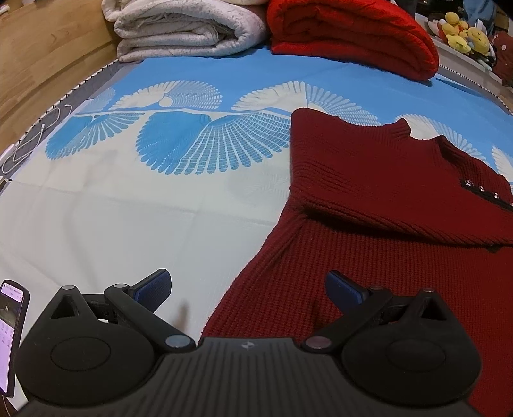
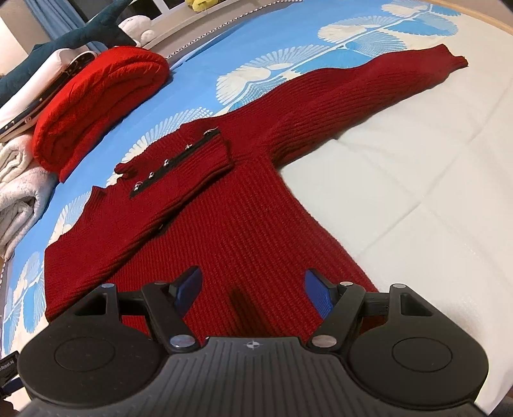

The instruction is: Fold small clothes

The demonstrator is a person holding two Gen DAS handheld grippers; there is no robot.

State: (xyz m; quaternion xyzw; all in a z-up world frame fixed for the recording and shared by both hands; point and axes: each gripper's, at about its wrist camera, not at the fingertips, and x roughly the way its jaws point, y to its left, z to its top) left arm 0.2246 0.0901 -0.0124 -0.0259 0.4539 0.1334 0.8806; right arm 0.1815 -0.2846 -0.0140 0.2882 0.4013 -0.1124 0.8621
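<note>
A dark red knit sweater (image 2: 243, 224) lies flat on the bed. One sleeve is folded across its chest, its cuff with metal snaps (image 2: 179, 160) on top. The other sleeve (image 2: 368, 89) stretches out to the far right. My right gripper (image 2: 253, 295) hovers open over the lower body of the sweater, nothing between its blue pads. In the left wrist view the sweater (image 1: 384, 199) fills the right half. My left gripper (image 1: 247, 288) stands open above the sweater's left edge, one pad over the sheet and one over the knit.
The bed sheet (image 1: 128, 208) is white near me and blue with a fan pattern farther off. A folded bright red knit (image 1: 352, 35) and a folded white blanket (image 1: 189, 29) lie at the far end. A phone (image 1: 11, 336) sits at the left edge. Stuffed toys (image 1: 465, 32) are beyond the bed.
</note>
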